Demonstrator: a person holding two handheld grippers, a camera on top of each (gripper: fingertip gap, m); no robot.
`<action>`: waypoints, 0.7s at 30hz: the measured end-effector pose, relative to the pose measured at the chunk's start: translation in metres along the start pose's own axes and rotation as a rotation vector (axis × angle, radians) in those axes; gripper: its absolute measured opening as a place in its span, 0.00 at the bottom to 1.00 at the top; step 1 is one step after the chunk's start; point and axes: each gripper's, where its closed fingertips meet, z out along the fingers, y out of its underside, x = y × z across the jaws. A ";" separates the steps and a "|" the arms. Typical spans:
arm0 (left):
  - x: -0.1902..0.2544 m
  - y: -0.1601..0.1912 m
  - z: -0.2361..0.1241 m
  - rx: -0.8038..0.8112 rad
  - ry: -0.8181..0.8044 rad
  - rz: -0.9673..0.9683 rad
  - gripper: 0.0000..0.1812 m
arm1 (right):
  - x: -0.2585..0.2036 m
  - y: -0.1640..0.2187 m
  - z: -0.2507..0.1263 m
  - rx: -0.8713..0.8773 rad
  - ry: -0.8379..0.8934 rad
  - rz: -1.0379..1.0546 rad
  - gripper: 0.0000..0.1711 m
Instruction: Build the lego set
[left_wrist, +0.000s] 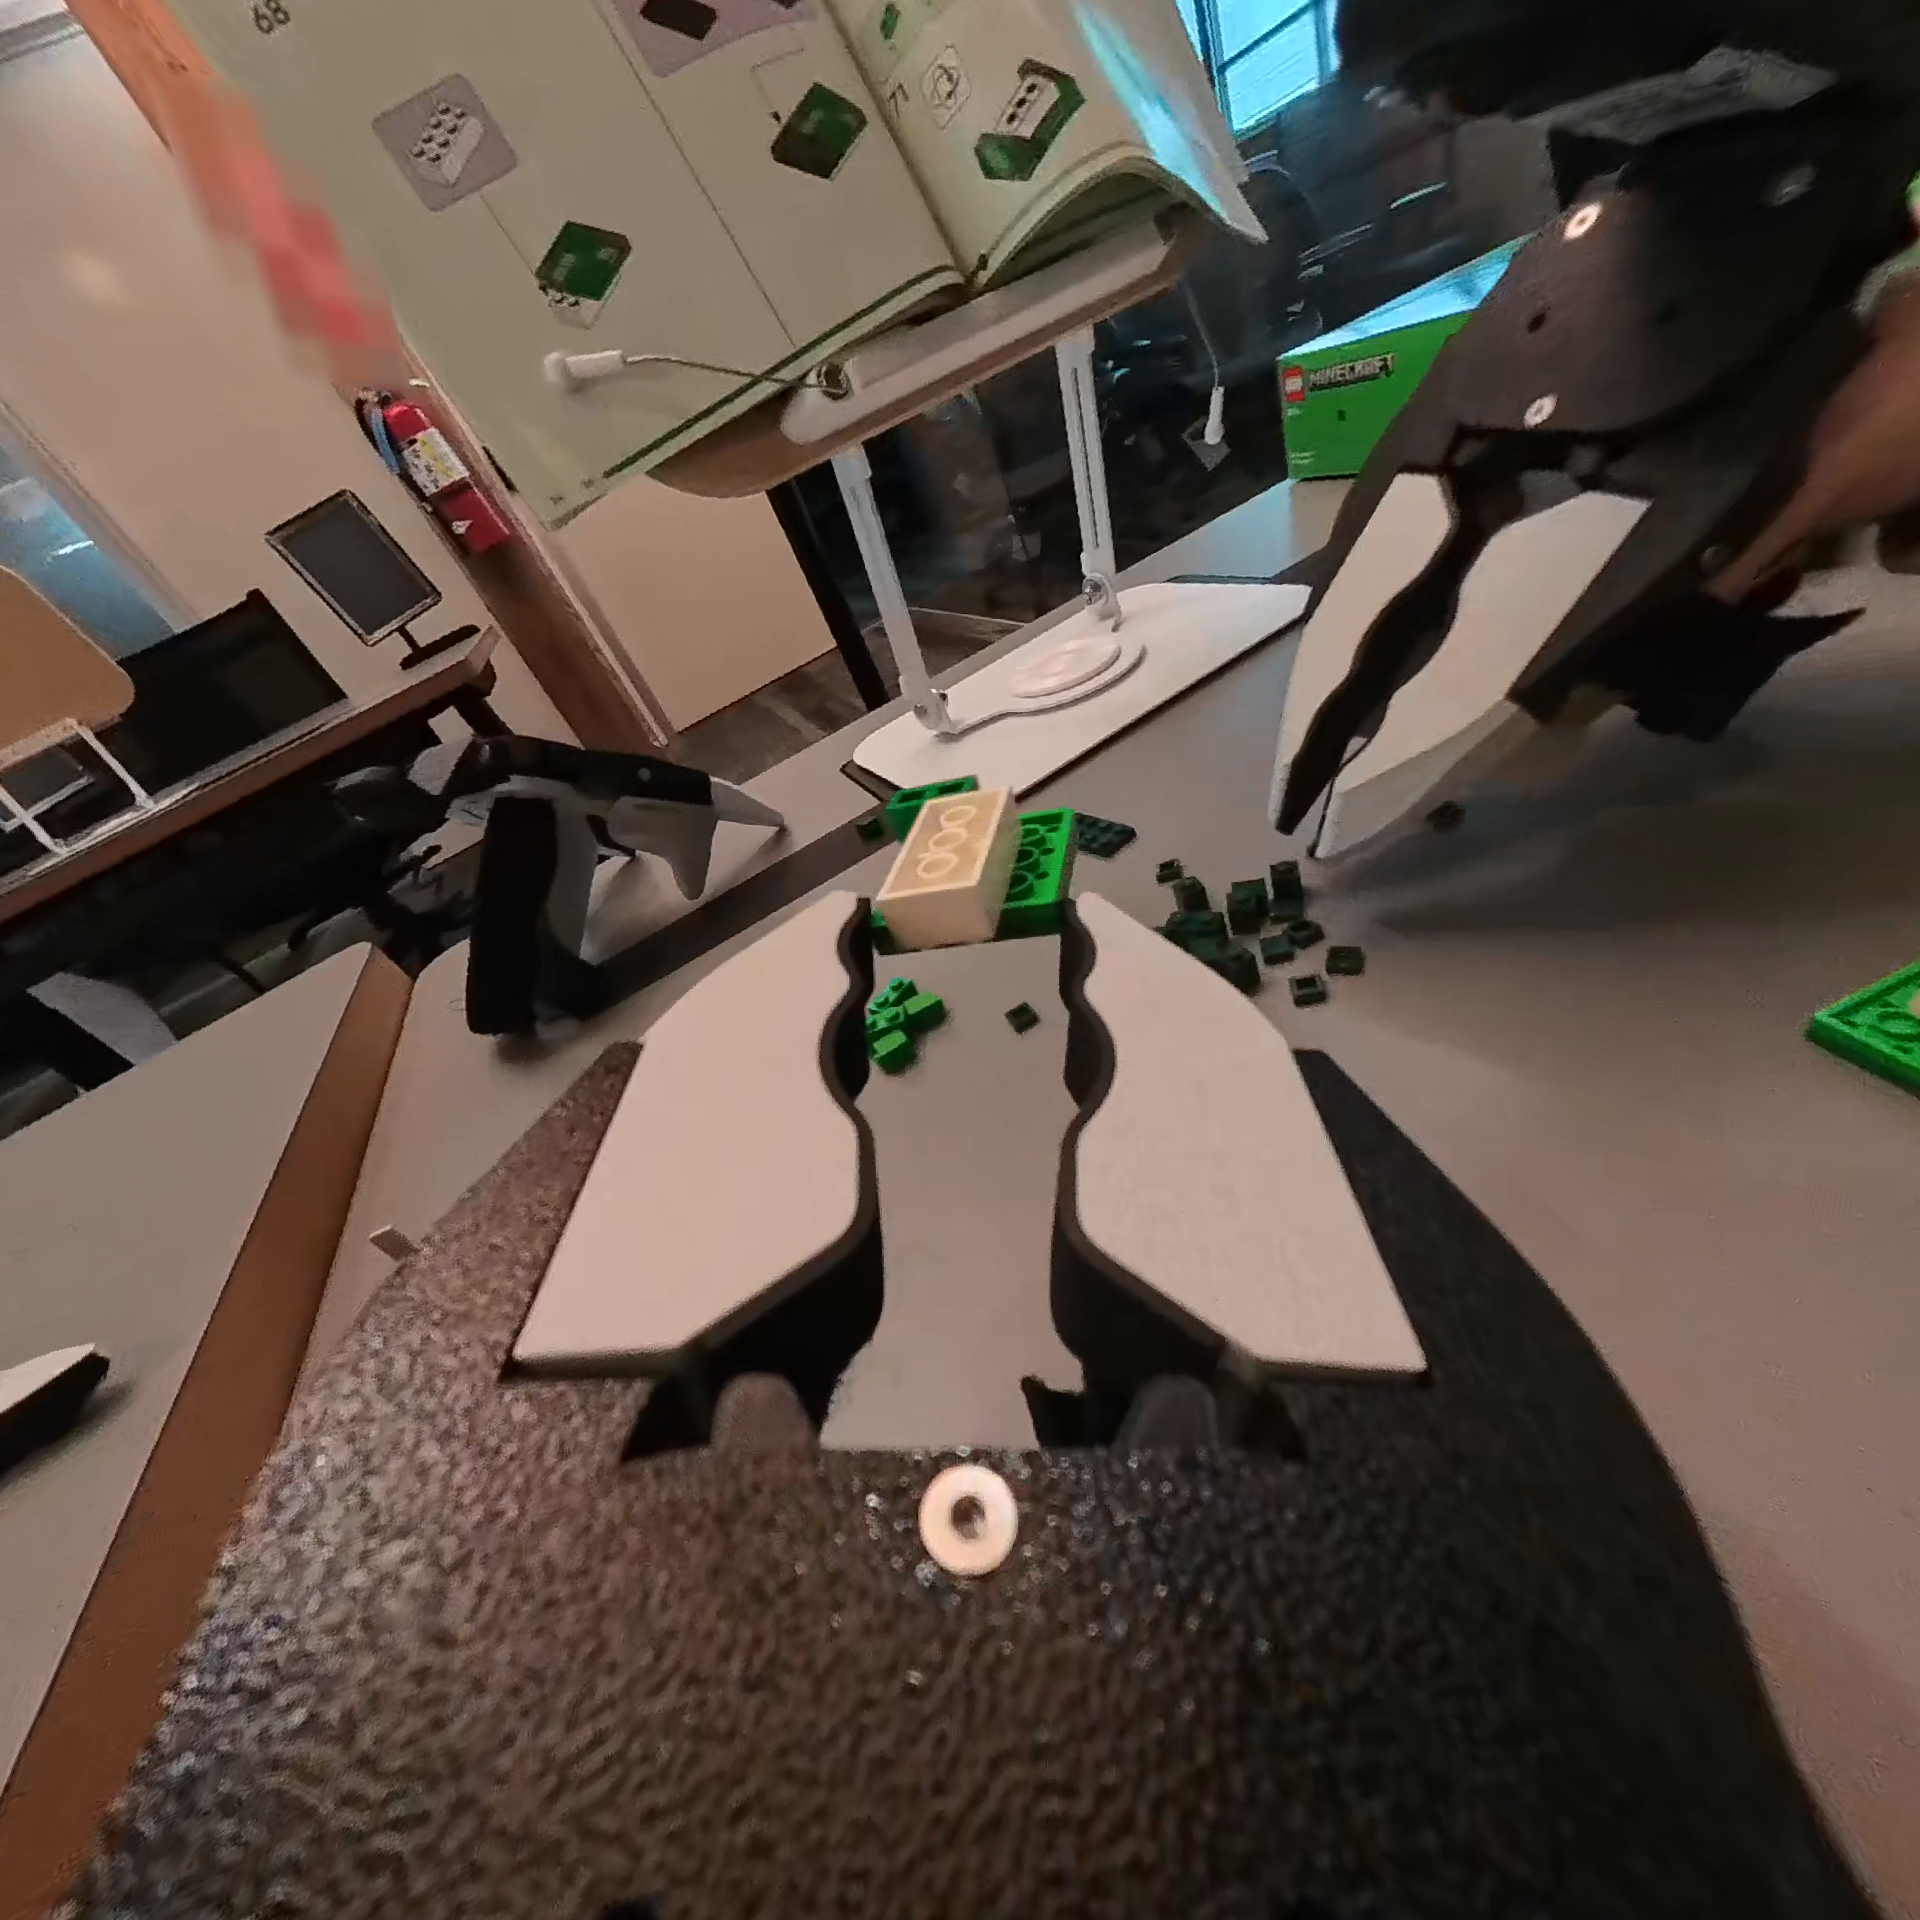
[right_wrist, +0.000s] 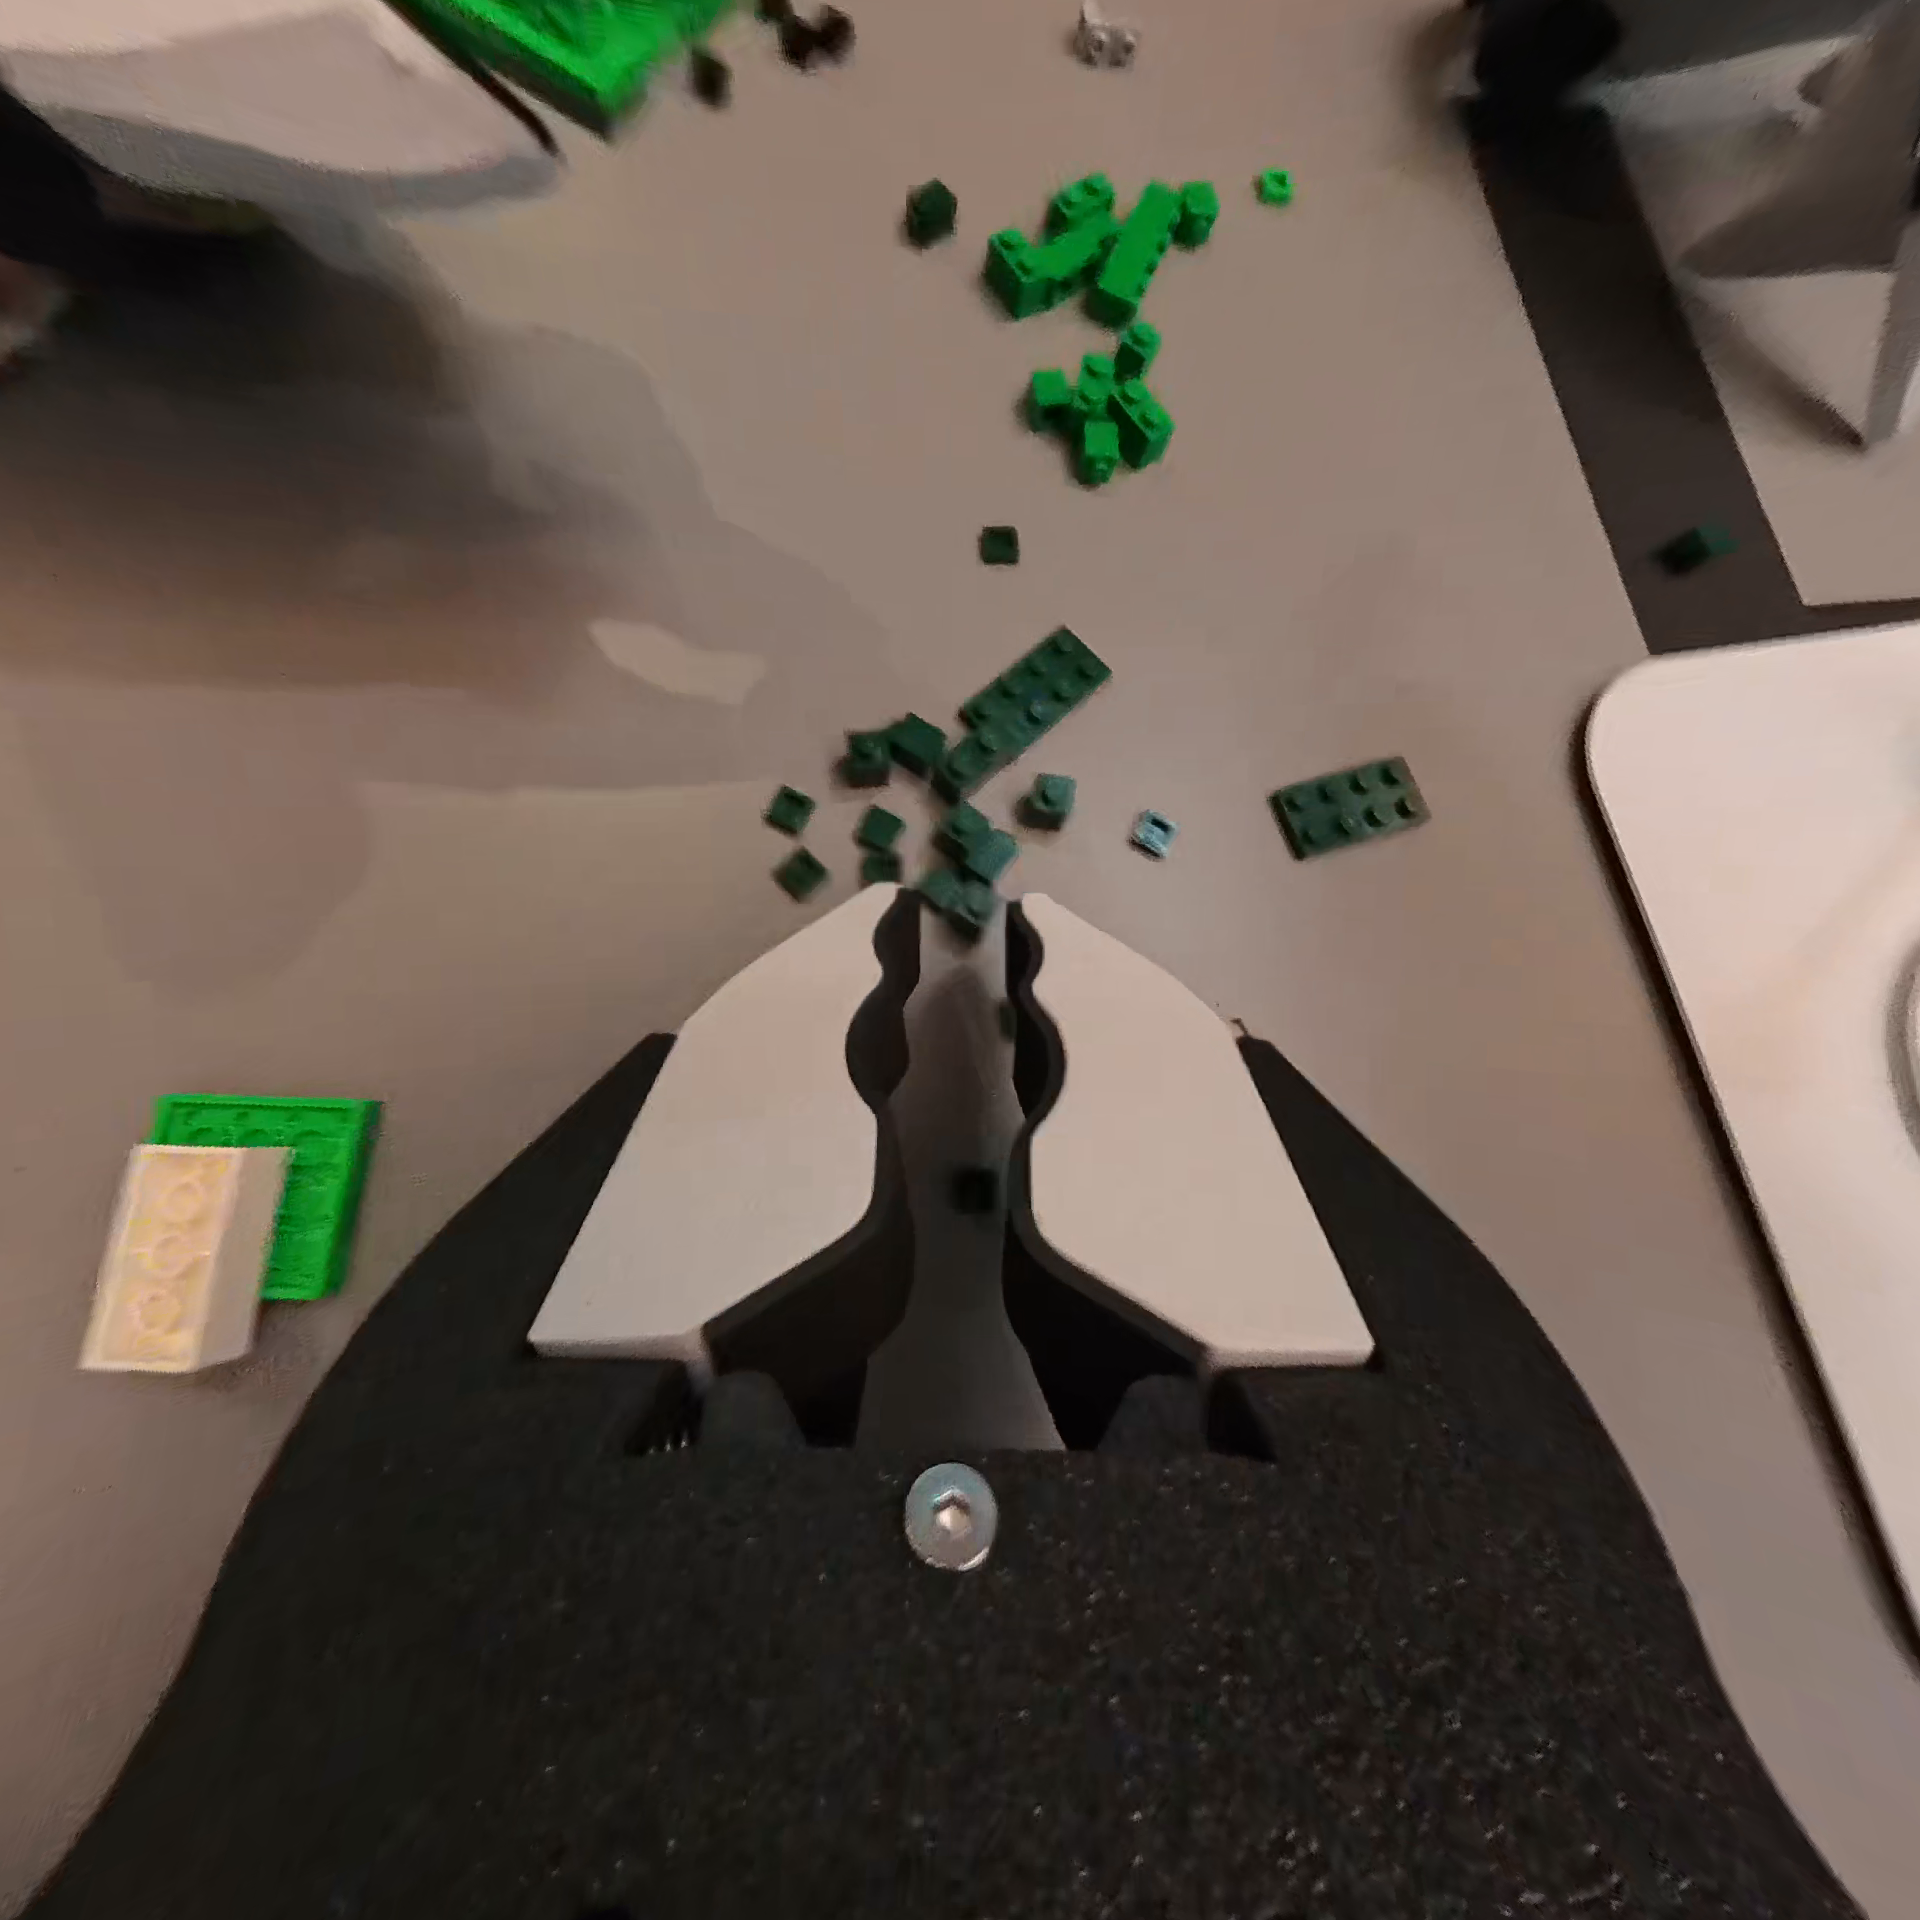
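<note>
My left gripper (left_wrist: 971, 914) holds a bright green plate (left_wrist: 1044, 878) between its fingertips, with a white brick (left_wrist: 945, 868) on top, tilted. It shows blurred at the top left of the right wrist view (right_wrist: 312, 114), with the plate (right_wrist: 561, 52). My right gripper (right_wrist: 961, 909) (left_wrist: 1304, 831) has its jaws a narrow gap apart, tips down at a pile of small dark green pieces (right_wrist: 966, 831) (left_wrist: 1236, 925). I see nothing clearly held in it. A second green plate (right_wrist: 322, 1195) (left_wrist: 1870, 1029) with a white brick (right_wrist: 177, 1257) lies on the table.
Bright green pieces (right_wrist: 1101, 312) (left_wrist: 899, 1023) and a dark green 2x4 plate (right_wrist: 1349, 821) lie loose. The open instruction booklet (left_wrist: 727, 208) sits on a white stand (left_wrist: 1049, 665) (right_wrist: 1766, 1039). A spare gripper (left_wrist: 582, 831) lies at the left and a green box (left_wrist: 1361, 416) stands behind. The grippers' ends are close to 12 centimetres from one another.
</note>
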 end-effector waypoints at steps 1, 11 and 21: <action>0.000 0.000 0.000 -0.001 0.004 -0.005 0.19 | 0.004 0.006 0.001 -0.028 0.011 -0.004 0.09; 0.009 0.003 0.003 -0.021 0.041 0.037 0.19 | 0.003 0.010 0.013 -0.026 0.006 0.016 0.03; 0.016 0.001 0.002 -0.010 0.079 0.045 0.19 | -0.007 0.000 -0.004 -0.022 0.096 -0.102 0.05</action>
